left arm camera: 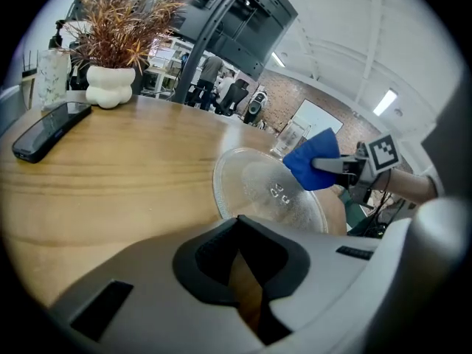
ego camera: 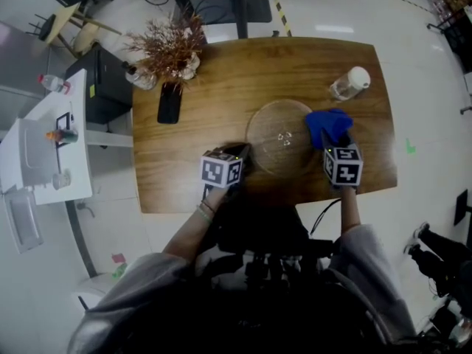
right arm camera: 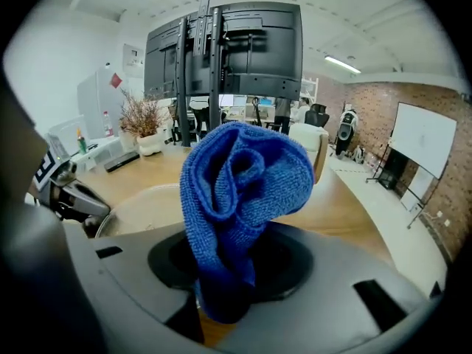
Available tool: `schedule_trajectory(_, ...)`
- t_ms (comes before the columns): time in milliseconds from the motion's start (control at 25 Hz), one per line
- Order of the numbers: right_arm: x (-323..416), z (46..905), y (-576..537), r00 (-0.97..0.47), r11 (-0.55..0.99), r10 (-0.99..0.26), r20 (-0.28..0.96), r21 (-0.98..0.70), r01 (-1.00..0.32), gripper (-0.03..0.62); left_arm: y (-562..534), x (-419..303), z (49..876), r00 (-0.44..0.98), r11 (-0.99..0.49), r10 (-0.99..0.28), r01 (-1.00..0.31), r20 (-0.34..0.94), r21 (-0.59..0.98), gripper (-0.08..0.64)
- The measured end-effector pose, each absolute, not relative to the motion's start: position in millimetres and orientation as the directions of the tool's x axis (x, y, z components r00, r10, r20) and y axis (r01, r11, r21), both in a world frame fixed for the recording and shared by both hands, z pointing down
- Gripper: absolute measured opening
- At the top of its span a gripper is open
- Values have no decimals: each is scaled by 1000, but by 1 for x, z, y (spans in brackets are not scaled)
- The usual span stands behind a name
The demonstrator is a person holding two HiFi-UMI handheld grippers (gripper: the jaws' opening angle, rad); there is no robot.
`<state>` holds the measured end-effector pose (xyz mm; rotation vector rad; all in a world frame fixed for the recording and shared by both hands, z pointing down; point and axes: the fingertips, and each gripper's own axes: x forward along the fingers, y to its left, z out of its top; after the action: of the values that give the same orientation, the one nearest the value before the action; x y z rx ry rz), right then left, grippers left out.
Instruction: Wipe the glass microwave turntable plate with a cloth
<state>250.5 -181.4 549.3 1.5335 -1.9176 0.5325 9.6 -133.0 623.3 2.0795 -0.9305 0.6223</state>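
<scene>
A round glass turntable plate (ego camera: pixel 282 137) lies flat on the wooden table (ego camera: pixel 221 80), a little right of its middle. My right gripper (ego camera: pixel 333 144) is shut on a bunched blue cloth (ego camera: pixel 329 126), which hangs at the plate's right rim. In the right gripper view the cloth (right arm camera: pixel 240 198) rises from the jaws and hides most of the plate (right arm camera: pixel 144 201). My left gripper (ego camera: pixel 242 154) is shut, its tips at the plate's near left rim. In the left gripper view the rim (left arm camera: pixel 225 198) disappears behind the tips (left arm camera: pixel 237 226), so whether they pinch it is hidden.
A black phone (ego camera: pixel 169 103) and a white vase of dried plants (ego camera: pixel 171 54) sit at the table's far left. A clear plastic bottle (ego camera: pixel 349 84) lies at the far right. A black cabinet (ego camera: pixel 103 83) and a white side table (ego camera: pixel 44 150) stand left of the table.
</scene>
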Motion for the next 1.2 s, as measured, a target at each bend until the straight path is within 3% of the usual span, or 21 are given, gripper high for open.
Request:
schedule_trajectory(360, 240, 572, -114, -163, 255, -650, 742, 11, -967, 146, -131, 8, 622, 598, -445, -433, -793, 675, 417, -5)
schedule_trajectory(800, 181, 576, -15, -341, 321, -542, 768, -186, -929, 135, -130, 8, 621, 573, -444, -461, -810, 677, 383, -5)
schedule_trajectory(1000, 177, 564, -21, -365, 324, -589, 721, -203, -924, 124, -129, 6, 615, 613, -433, -490, -788, 620, 437, -5)
schedule_trajectory(1200, 182, 547, -40, -410, 328, -639, 651, -252, -911, 120, -113, -7, 603, 630, -319, -573, -761, 524, 566, -5)
